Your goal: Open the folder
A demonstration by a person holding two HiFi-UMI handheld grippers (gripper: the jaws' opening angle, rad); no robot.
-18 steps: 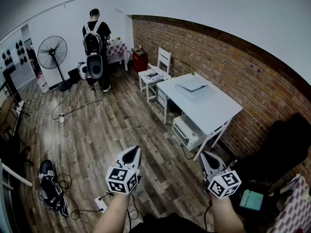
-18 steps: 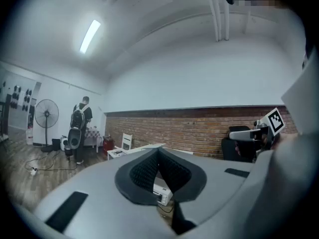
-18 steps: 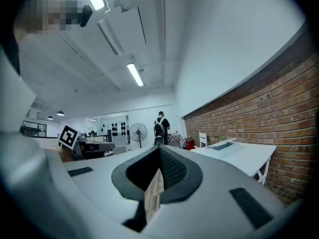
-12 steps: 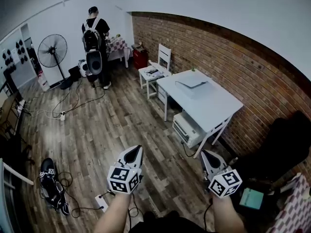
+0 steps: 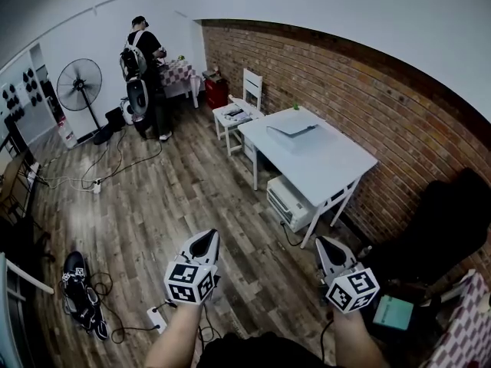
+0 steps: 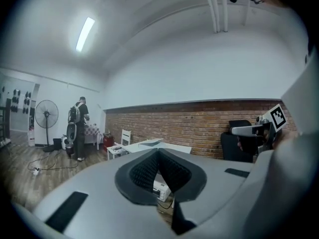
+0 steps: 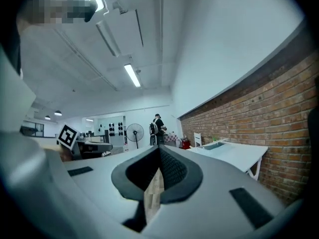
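Left gripper (image 5: 204, 243), white plastic with marker cube: jaws pressed together, nothing between them. Held over brown wooden plank floor (image 5: 153, 205).
Right gripper (image 5: 328, 250): jaws meet at tips, thin slit lower down shows only floor; empty.
Pale grey flat folder (image 5: 294, 126) lies on far end of white rectangular table (image 5: 334, 171), well apart from both grippers. Table stands against red brick wall (image 5: 368, 106).
White box-shaped machine (image 5: 290, 201) under table.
Person with backpack (image 5: 140, 60) at far end of room, near black pedestal fan (image 5: 80, 84).
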